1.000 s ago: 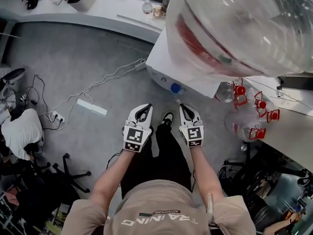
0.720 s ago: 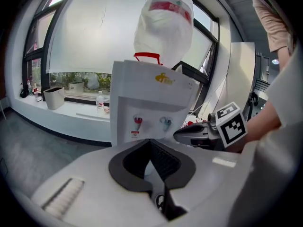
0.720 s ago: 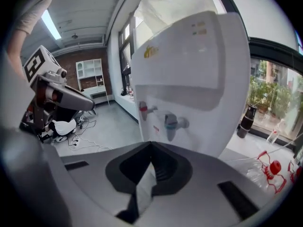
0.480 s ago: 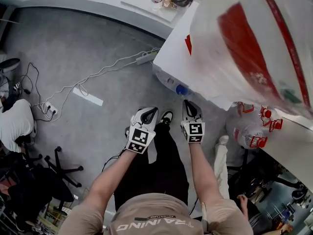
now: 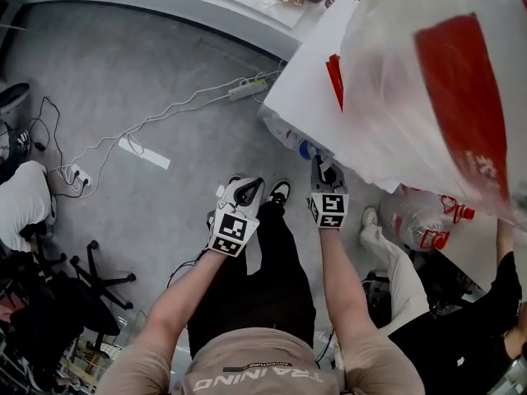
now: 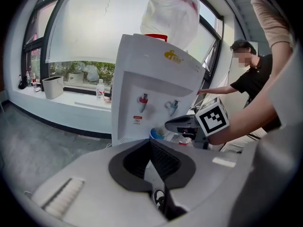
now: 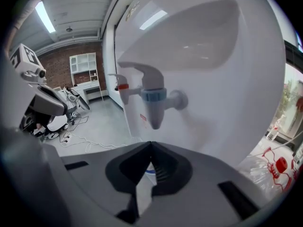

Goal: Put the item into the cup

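Left gripper [image 6: 150,142] and right gripper [image 7: 151,145] are clenched, empty; no item is seen to grasp; the blue cup [image 6: 157,133] at the dispenser [image 6: 156,79] is presumed light, easily tipped.

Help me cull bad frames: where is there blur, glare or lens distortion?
Head view: the bottle near the lens is blurred. Left gripper view: fisheye bends the window, and daylight washes it out. Right gripper view: the dispenser bulges.
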